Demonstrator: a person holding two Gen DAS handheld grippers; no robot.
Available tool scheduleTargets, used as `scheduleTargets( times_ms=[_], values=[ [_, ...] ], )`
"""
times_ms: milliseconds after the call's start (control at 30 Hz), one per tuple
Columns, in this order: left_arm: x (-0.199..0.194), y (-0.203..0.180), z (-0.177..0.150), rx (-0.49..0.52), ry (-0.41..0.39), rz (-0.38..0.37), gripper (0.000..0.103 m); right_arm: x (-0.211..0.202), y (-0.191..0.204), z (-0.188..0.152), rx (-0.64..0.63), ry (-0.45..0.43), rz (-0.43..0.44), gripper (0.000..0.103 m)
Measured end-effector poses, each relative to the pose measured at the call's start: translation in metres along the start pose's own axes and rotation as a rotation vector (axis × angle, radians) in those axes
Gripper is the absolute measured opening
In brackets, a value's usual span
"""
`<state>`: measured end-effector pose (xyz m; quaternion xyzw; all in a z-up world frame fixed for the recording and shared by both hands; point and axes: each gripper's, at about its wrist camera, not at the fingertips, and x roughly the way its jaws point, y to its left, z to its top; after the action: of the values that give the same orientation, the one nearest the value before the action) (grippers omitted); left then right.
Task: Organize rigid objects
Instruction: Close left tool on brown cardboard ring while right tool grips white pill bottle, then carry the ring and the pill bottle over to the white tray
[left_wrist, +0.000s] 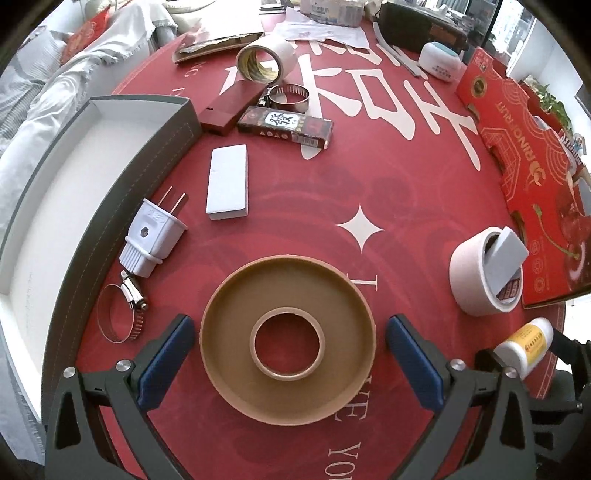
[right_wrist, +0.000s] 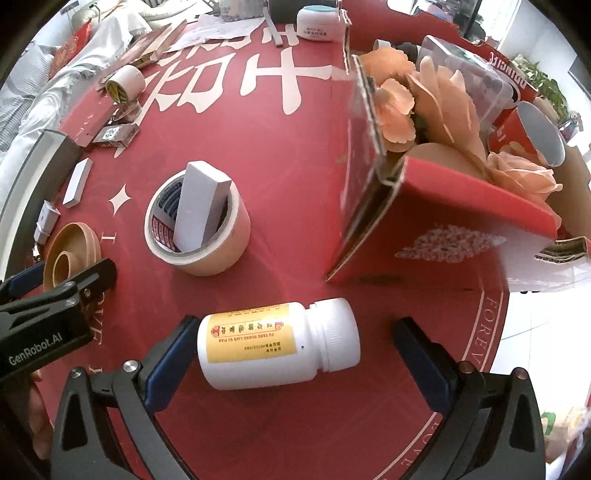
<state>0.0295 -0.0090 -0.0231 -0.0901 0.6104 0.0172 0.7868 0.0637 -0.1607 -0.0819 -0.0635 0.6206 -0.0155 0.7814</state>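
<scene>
The left gripper (left_wrist: 288, 354) hangs with its jaws wide apart, astride the tan plastic reel (left_wrist: 288, 341) lying flat at 6 o'clock; it looks light, stiff and slick, best pinched across its outer rim. The right gripper (right_wrist: 291, 350) also has its jaws apart, around the white pill bottle (right_wrist: 277, 343) on its side, smooth and prone to roll. The red surface (left_wrist: 369, 177) is cluttered, an open grey box (left_wrist: 55, 221) at 9 o'clock.

Both wrist views steep, close over table (left_wrist: 369, 192); share tape roll (left_wrist: 480, 273).
</scene>
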Motion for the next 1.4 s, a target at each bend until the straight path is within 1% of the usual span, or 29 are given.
scheduleTargets(
  times_ms=[33,67,100,133,167,233,267,367,400,433,467,533,633,700,733,800,833,867,900,933,967,1000,1033,1067,1167,1200,1300,1367,1400],
  values=[
    [0.000,0.000,0.004,0.002,0.008,-0.003,0.102,-0.002,-0.001,0.008,-0.007,0.024,-0.001,0.103],
    [0.003,0.004,0.003,-0.005,0.033,-0.045,0.101,-0.002,-0.002,0.009,-0.008,0.036,0.000,0.103],
    [0.005,0.005,0.001,0.002,0.063,-0.050,0.099,0.004,0.000,0.026,-0.022,0.060,0.019,0.103],
    [0.005,0.005,0.002,0.014,0.086,-0.054,0.092,0.003,0.002,0.027,-0.023,0.070,0.021,0.102],
    [0.001,0.003,0.006,0.028,0.081,-0.066,0.089,-0.001,0.004,0.028,-0.027,0.071,0.022,0.098],
    [0.002,0.000,0.010,0.044,0.098,-0.065,0.088,-0.006,0.005,0.032,-0.051,0.051,0.050,0.076],
    [0.001,0.001,0.014,0.051,0.096,-0.062,0.088,-0.012,0.009,0.033,-0.067,0.035,0.051,0.067],
    [0.000,0.010,0.019,0.028,0.112,-0.050,0.088,-0.016,0.012,0.034,-0.060,0.067,0.051,0.067],
    [-0.002,0.015,0.021,0.006,0.120,-0.065,0.088,-0.018,0.011,0.033,-0.051,0.077,0.049,0.067],
    [-0.002,0.019,0.017,0.000,0.107,-0.058,0.088,-0.024,0.013,0.028,-0.036,0.042,0.060,0.067],
    [-0.007,0.023,0.018,-0.015,0.109,-0.076,0.088,-0.030,0.013,0.019,-0.018,0.024,0.084,0.067],
    [-0.020,0.027,0.023,-0.018,0.097,-0.095,0.088,-0.044,0.013,0.006,-0.006,0.010,0.108,0.067],
    [-0.038,0.031,0.020,0.013,0.018,-0.082,0.088,-0.062,0.008,-0.006,-0.008,-0.024,0.122,0.067],
    [-0.057,0.028,0.015,0.020,-0.032,-0.086,0.089,-0.075,0.004,-0.014,0.000,-0.035,0.141,0.067],
    [-0.070,0.032,0.020,0.010,-0.054,-0.103,0.089,-0.084,0.005,-0.017,0.007,-0.045,0.154,0.067],
    [-0.083,0.034,0.015,-0.003,-0.117,-0.110,0.089,-0.101,-0.014,-0.036,0.010,-0.070,0.174,0.067],
    [-0.095,0.037,0.001,-0.009,-0.138,-0.120,0.089,-0.110,-0.008,-0.026,0.011,-0.084,0.172,0.067],
    [-0.109,0.040,-0.004,-0.021,-0.164,-0.121,0.089,-0.125,-0.005,-0.027,0.012,-0.112,0.187,0.067],
    [-0.121,0.046,-0.008,-0.030,-0.172,-0.117,0.089,-0.139,-0.006,-0.024,0.013,-0.145,0.223,0.067],
    [-0.138,0.052,-0.002,-0.044,-0.201,-0.123,0.089,-0.151,-0.004,-0.021,0.007,-0.167,0.234,0.067],
    [-0.147,0.056,0.000,-0.053,-0.190,-0.116,0.089,-0.172,-0.001,-0.023,0.005,-0.199,0.251,0.067],
    [-0.160,0.063,0.007,-0.067,-0.200,-0.113,0.089,-0.181,0.010,-0.019,-0.005,-0.214,0.241,0.067],
    [-0.169,0.067,0.007,-0.076,-0.196,-0.105,0.089,-0.190,0.016,-0.004,-0.020,-0.235,0.248,0.067],
    [-0.181,0.074,0.014,-0.092,-0.210,-0.100,0.089,-0.208,0.024,-0.002,-0.034,-0.265,0.266,0.067],
    [-0.215,0.100,0.028,-0.136,-0.269,-0.094,0.089,-0.233,0.041,0.018,-0.084,-0.283,0.307,0.067],
    [-0.227,0.109,0.025,-0.146,-0.298,-0.093,0.089,-0.241,0.049,0.025,-0.093,-0.292,0.328,0.067],
    [-0.258,0.135,0.036,-0.172,-0.387,-0.048,0.089,-0.259,0.081,0.047,-0.125,-0.335,0.374,0.067],
    [-0.271,0.151,0.042,-0.192,-0.438,0.005,0.089,-0.273,0.097,0.058,-0.149,-0.352,0.433,0.067],
    [-0.274,0.161,0.047,-0.202,-0.460,0.040,0.089,-0.282,0.097,0.061,-0.158,-0.356,0.469,0.067]
  ],
)
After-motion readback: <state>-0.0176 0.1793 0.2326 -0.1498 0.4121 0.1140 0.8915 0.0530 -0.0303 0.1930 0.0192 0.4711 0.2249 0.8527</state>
